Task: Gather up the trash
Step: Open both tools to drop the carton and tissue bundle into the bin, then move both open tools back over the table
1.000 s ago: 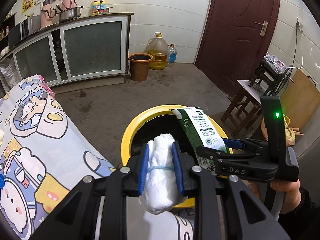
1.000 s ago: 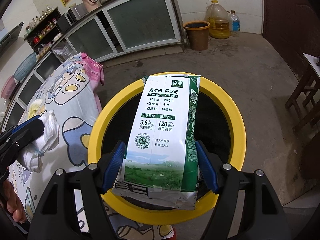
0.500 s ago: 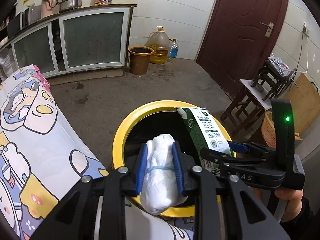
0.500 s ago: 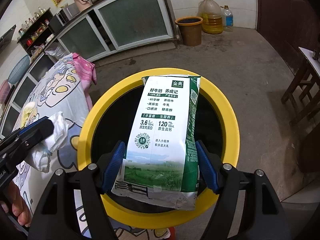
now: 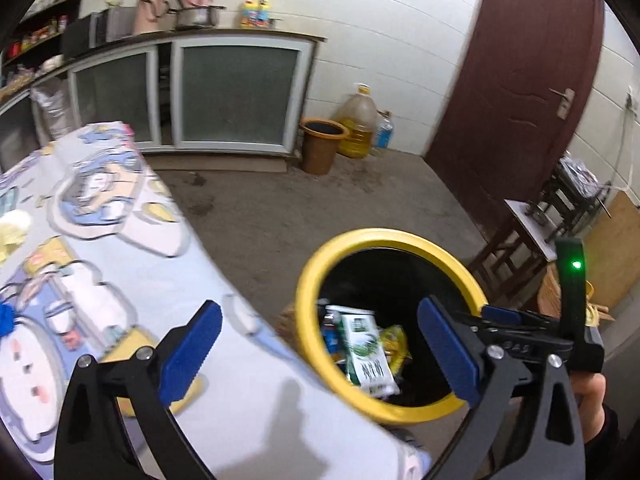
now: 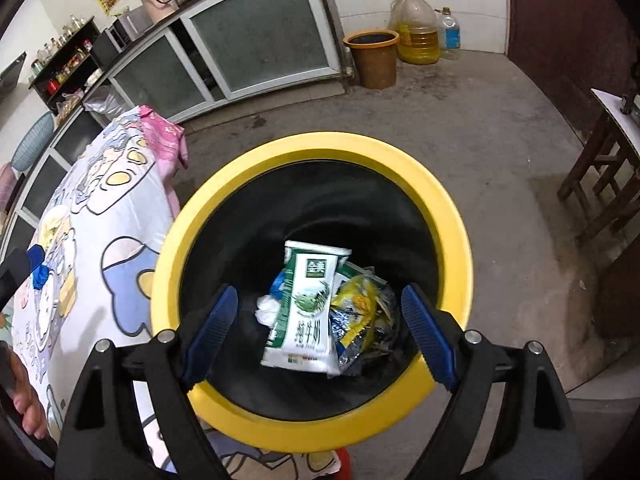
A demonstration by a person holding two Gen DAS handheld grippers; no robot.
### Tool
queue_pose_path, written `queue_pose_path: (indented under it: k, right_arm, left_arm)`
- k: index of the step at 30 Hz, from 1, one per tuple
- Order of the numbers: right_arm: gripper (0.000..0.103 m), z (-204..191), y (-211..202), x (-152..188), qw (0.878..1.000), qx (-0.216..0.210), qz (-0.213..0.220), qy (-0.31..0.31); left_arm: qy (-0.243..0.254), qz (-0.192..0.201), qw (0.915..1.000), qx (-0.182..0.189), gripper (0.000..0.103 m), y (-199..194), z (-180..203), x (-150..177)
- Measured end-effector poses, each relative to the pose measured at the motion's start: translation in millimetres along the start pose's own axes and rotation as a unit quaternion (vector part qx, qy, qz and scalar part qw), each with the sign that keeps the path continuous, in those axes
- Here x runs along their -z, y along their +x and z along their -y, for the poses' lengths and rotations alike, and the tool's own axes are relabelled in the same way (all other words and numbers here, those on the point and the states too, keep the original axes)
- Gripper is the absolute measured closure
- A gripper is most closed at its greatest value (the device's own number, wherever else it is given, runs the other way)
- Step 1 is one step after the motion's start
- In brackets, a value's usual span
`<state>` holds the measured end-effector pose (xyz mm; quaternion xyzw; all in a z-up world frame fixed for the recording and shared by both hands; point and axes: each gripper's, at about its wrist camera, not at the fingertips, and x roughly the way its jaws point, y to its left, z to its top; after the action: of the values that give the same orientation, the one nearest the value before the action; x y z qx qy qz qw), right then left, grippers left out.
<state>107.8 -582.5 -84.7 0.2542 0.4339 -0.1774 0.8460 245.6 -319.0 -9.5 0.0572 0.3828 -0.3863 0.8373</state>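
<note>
Milk carton (image 6: 305,312), boxy and glossy, lies inside round yellow-rimmed bin (image 6: 456,216).

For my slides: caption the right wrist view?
Open right gripper above the yellow bin, milk carton and wrappers inside.

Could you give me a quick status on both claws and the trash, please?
Left claw and right claw just opened, both empty. Milk carton lying in the yellow bin with wrappers. Nothing blocking the bin.
</note>
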Motion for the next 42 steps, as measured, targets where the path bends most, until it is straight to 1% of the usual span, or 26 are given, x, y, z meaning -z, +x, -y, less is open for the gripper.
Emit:
queue_pose_path:
  k: [4, 8, 9, 13, 16, 20, 21, 23, 25, 28, 33, 37, 41, 42]
  right_arm:
    - [0.022, -18, -6, -2, 1.0, -0.016, 0.01, -0.014]
    - [0.022, -40, -12, -5, 0.998, -0.042, 0.018, -0.034]
    - [0.022, -47, -12, -6, 0.998, -0.046, 0.02, -0.042]
    - [0.022, -78, -13, -9, 0.996, -0.064, 0.022, -0.065]
    - [0.022, -106, -10, -10, 0.993, -0.081, 0.019, -0.088]
    - [0.022, -150, -8, -11, 0.987, -0.106, 0.021, -0.123]
    - [0.022, -167, -8, -12, 0.983, -0.12, 0.02, -0.137]
    - [0.022, -189, -6, -15, 0.978, -0.136, 0.02, -0.156]
    - [0.022, -220, -4, -18, 0.968, -0.161, 0.022, -0.19]
    - [0.022, -262, 0, -25, 0.953, -0.188, 0.023, -0.239]
    - [0.022, -331, 10, -44, 0.929, -0.215, 0.032, -0.3]
    - [0.023, -378, 28, -60, 0.918, -0.245, 0.019, -0.311]
    - [0.023, -424, 51, -72, 0.914, -0.251, 0.012, -0.319]
    - [0.023, -437, 60, -75, 0.912, -0.257, 0.001, -0.319]
  left_arm:
    - [-0.022, 0.01, 0.9995, -0.019, 0.008, -27, -33, 3]
    - [-0.03, 0.031, 0.9977, -0.053, 0.008, -60, -65, 11]
    - [-0.035, 0.036, 0.9965, -0.067, 0.008, -70, -77, 15]
    - [-0.057, 0.044, 0.9924, -0.1, 0.008, -99, -115, 29]
    - [-0.068, 0.046, 0.9872, -0.137, 0.008, -119, -148, 41]
    - [-0.082, 0.041, 0.9816, -0.167, 0.008, -136, -184, 54]
    - [-0.086, 0.041, 0.9797, -0.176, 0.008, -141, -194, 57]
    - [-0.089, 0.04, 0.9791, -0.179, 0.008, -145, -206, 61]
    - [-0.088, 0.042, 0.9783, -0.183, 0.008, -149, -219, 63]
    - [-0.093, 0.039, 0.9772, -0.187, 0.008, -150, -235, 64]
    - [-0.109, 0.031, 0.9752, -0.19, 0.008, -142, -254, 62]
    - [-0.13, 0.027, 0.9735, -0.186, 0.008, -129, -270, 59]
    - [-0.154, 0.019, 0.9699, -0.187, 0.008, -114, -282, 55]
    - [-0.161, 0.019, 0.9695, -0.184, 0.008, -110, -284, 53]
